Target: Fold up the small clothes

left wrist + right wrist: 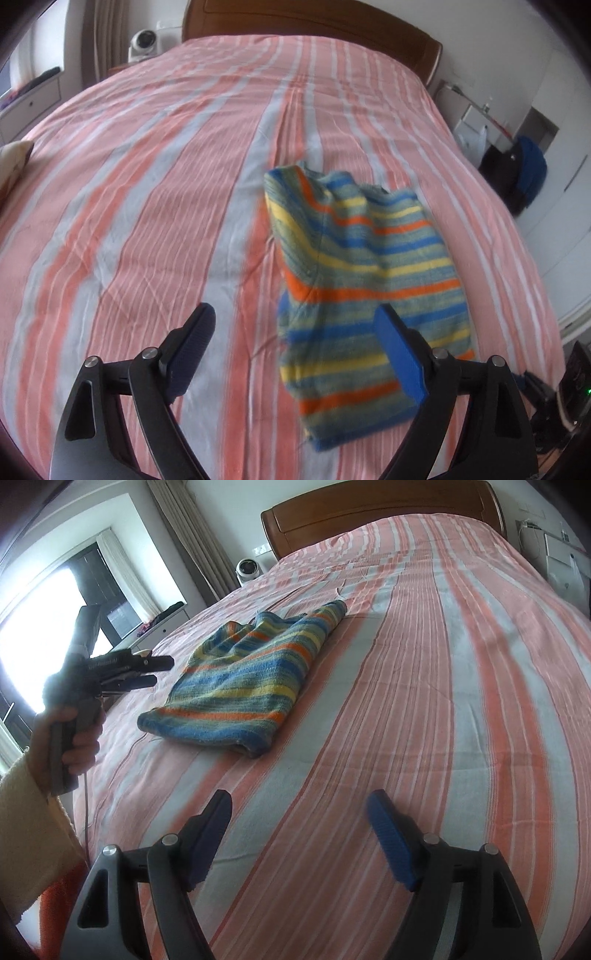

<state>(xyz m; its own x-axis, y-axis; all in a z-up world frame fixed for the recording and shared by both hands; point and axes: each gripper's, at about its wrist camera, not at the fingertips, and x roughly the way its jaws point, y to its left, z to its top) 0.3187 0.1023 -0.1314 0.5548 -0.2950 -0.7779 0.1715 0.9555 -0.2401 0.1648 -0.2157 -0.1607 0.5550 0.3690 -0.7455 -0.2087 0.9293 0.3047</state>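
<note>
A small striped garment (365, 273) in blue, yellow, orange and green lies folded over on the bed; its far part is rumpled. It also shows in the right wrist view (243, 679). My left gripper (295, 325) is open and empty, just above the bed at the garment's near left edge. It shows from the side in the right wrist view (157, 672), held in a hand left of the garment. My right gripper (299, 812) is open and empty, above the bed well short of the garment.
The bed (147, 206) has a pink, orange and grey striped sheet and a wooden headboard (369, 513). A white fan (144, 42) stands by the headboard. A dresser (29, 99) is at the left. Bags (517, 173) stand at the right.
</note>
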